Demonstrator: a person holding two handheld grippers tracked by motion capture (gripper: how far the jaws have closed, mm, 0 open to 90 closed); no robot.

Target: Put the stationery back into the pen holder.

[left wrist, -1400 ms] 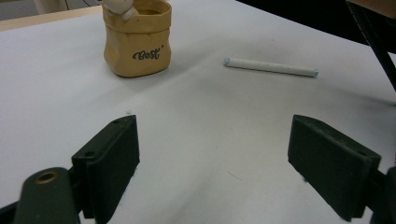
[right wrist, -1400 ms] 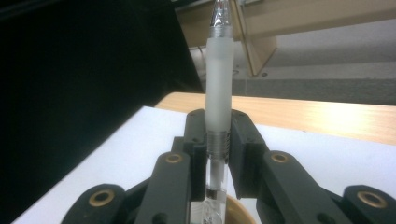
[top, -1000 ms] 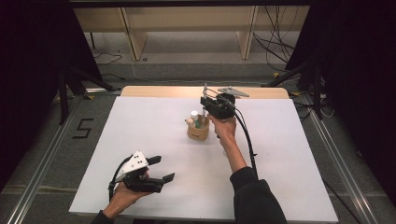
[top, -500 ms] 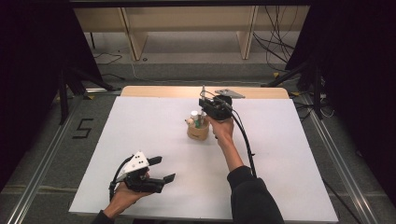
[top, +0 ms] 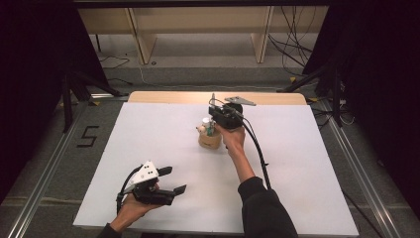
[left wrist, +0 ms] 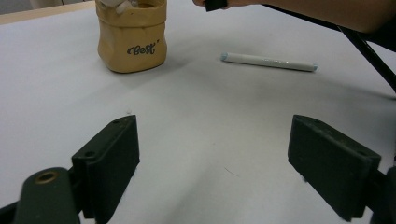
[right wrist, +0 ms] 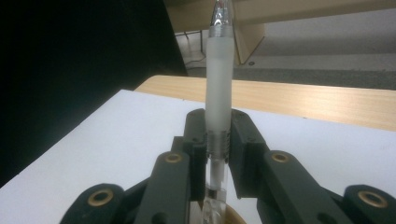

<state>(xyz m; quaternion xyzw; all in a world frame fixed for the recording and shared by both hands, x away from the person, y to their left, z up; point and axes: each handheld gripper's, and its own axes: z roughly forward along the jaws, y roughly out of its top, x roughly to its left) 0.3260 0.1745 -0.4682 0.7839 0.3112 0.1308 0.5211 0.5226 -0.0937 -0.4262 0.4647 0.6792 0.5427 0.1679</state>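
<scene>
Writing on the tan cup [left wrist: 132, 39] says "Best", and above that cup the right gripper [right wrist: 218, 140] squeezes a clear pen [right wrist: 219, 88] upright, while the left gripper [left wrist: 219, 163] rests wide open nearby.

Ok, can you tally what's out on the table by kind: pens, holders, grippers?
Pens: 2 (clear pen clamped in the right gripper, white pen lying flat)
Holders: 1 (tan holder)
Grippers: 2 (right gripper, plus the left gripper, open with nothing between its jaws)
Total: 5
The holder's contents are too small to count.
</scene>
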